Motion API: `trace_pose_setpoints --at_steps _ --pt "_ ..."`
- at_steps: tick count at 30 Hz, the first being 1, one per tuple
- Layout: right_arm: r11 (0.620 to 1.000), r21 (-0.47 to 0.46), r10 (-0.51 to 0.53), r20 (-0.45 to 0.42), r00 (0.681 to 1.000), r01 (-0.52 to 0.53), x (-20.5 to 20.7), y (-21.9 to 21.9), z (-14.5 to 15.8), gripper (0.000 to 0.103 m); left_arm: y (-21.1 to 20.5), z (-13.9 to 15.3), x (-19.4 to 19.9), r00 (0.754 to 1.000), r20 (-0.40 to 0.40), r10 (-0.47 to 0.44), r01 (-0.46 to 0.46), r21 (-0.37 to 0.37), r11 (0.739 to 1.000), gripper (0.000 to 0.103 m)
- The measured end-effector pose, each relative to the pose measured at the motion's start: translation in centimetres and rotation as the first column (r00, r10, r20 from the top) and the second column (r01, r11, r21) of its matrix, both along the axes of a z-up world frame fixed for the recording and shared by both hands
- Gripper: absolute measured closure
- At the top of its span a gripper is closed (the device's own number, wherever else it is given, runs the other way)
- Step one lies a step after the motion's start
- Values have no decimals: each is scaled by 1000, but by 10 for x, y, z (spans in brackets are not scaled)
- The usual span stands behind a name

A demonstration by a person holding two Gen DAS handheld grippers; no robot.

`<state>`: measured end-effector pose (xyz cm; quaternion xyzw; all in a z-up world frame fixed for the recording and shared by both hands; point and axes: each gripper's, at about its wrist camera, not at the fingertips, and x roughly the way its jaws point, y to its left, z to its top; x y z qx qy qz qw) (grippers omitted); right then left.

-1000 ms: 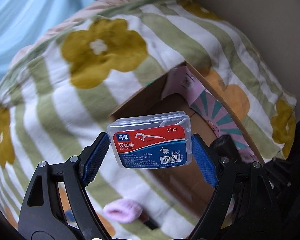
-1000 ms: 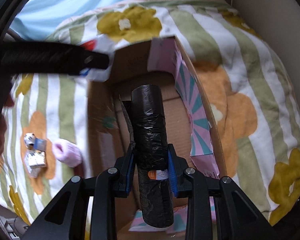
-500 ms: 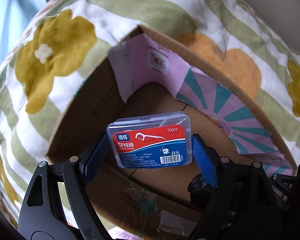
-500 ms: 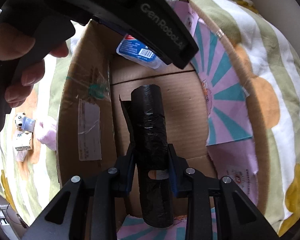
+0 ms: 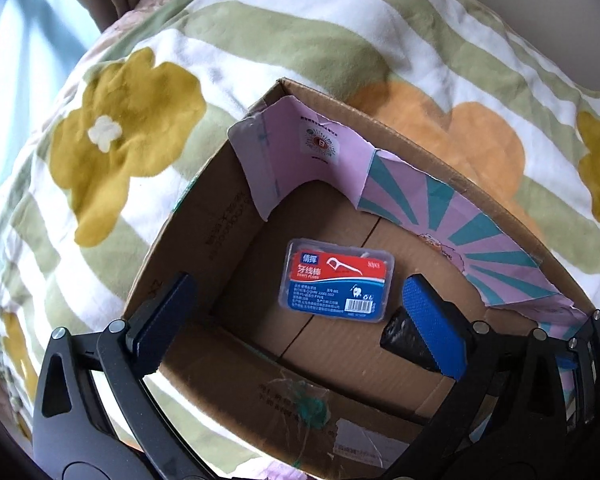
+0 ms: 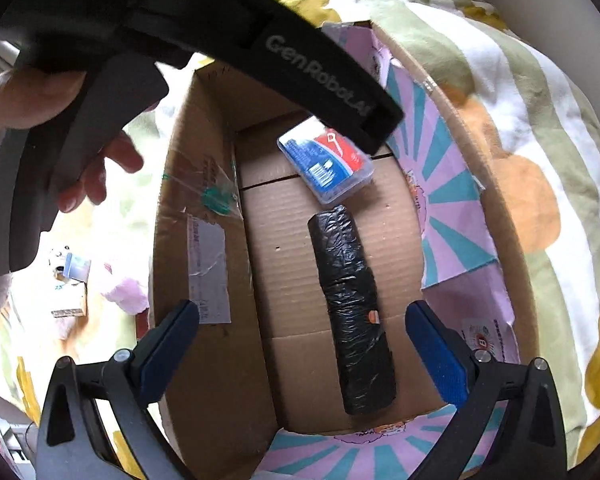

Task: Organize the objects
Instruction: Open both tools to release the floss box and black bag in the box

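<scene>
A clear dental floss box (image 5: 336, 280) with a red and blue label lies flat on the floor of an open cardboard box (image 5: 204, 216). It also shows in the right wrist view (image 6: 332, 168). A black bag roll (image 6: 352, 308) lies on the box floor beside it; its end shows in the left wrist view (image 5: 404, 340). My left gripper (image 5: 300, 320) is open and empty above the box. My right gripper (image 6: 300, 356) is open and empty over the roll. The left gripper's body (image 6: 228, 28) crosses the top of the right wrist view.
The cardboard box (image 6: 196, 240) sits on a bed with a floral striped blanket (image 5: 120, 132). Pink and teal paper (image 5: 460, 240) lines the box's right wall. A pink fluffy item (image 6: 124, 292) and a small toy (image 6: 68, 276) lie on the blanket left of the box.
Both grippers have opened. The floss box dropped from the left gripper and the black roll from the right gripper; both now lie on the box floor.
</scene>
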<state>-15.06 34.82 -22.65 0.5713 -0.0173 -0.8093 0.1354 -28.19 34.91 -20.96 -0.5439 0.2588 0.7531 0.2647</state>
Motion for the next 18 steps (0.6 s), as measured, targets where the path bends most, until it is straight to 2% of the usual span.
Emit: trace_pose_setpoints --at_steps 6,7,18 --pt "1000 6 -10 -3 1000 10 0 8 10 0 -4 13 4 1000 9 22 -22 8 1000 0" --pt "1000 9 -8 -2 1000 8 -10 3 16 0 -5 18 5 1000 10 28 -28 17 999 0" --pt "1000 12 8 -38 999 -8 -10 -11 65 0 -24 69 28 997 -31 68 -66 62 996 0"
